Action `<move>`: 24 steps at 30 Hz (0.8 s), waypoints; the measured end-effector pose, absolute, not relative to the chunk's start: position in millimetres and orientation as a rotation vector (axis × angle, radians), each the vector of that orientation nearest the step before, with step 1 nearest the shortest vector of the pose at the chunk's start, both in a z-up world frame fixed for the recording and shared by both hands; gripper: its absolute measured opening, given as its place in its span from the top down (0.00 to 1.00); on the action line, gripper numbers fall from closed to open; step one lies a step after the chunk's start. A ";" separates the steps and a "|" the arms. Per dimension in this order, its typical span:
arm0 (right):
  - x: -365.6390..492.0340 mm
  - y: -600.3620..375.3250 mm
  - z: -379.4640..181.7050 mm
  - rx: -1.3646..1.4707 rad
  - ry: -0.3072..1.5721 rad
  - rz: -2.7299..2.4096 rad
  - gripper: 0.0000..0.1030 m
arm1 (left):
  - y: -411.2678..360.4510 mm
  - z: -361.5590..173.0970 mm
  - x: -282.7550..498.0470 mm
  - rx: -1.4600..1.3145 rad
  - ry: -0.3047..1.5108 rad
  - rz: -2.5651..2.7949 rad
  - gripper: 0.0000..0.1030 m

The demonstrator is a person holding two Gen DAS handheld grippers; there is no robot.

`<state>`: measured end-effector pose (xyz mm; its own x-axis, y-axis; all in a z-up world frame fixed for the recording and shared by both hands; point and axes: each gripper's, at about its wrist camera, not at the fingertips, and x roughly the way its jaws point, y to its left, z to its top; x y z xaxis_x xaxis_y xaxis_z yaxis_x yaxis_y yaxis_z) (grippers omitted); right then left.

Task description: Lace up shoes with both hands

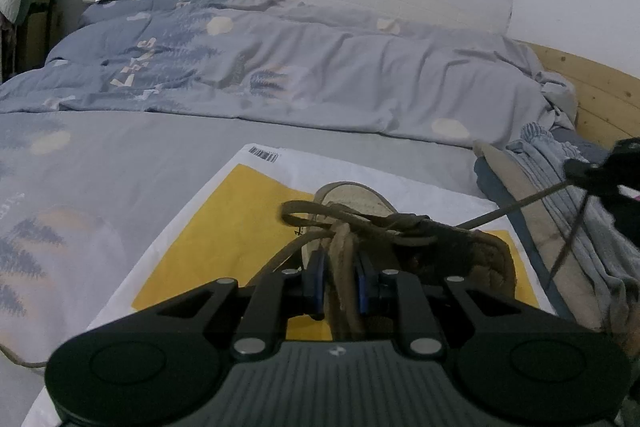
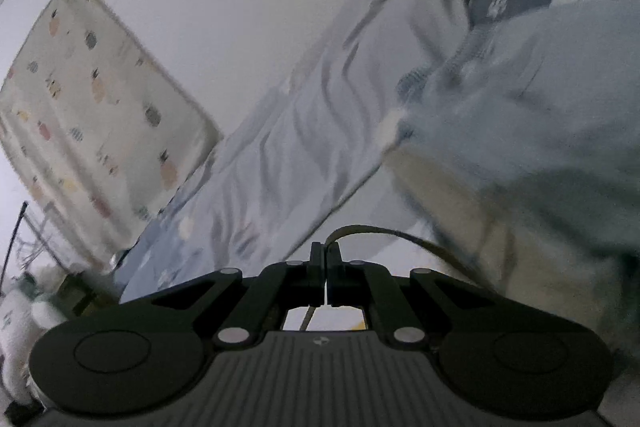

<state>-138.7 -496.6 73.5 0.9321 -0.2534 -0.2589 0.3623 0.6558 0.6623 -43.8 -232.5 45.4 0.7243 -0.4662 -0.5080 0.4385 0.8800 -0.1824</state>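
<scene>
The shoe's (image 1: 400, 227) near end is hidden behind the left gripper (image 1: 340, 279). Right of the shoe, the right gripper (image 1: 600, 171) is cut off by the frame edge. The right wrist view is motion-blurred; bedding (image 2: 280, 155) detail is unreadable there.

The left gripper (image 1: 340, 273) pointed down at a slant, its blue-padded fingers (image 1: 314, 277) drawn close and clamped on the shoe's tongue (image 1: 342, 267), one pad on each side. The right gripper (image 2: 326, 273) pointed only slightly downward and was rolled to one side, so its view sat tilted and blurred. Its fingers (image 2: 316, 273) were pressed together, pinching the lace (image 2: 372, 229), which curved out from the tips.
</scene>
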 end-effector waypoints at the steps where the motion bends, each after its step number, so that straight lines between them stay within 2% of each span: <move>1: -142.7 -501.0 75.0 0.776 0.139 -0.367 0.99 | -232.9 45.3 -44.3 -0.045 0.571 -0.499 0.85; 24: -231.9 -586.6 75.3 0.796 0.048 -0.760 0.98 | -233.5 43.7 -42.2 -0.059 0.591 -0.474 0.83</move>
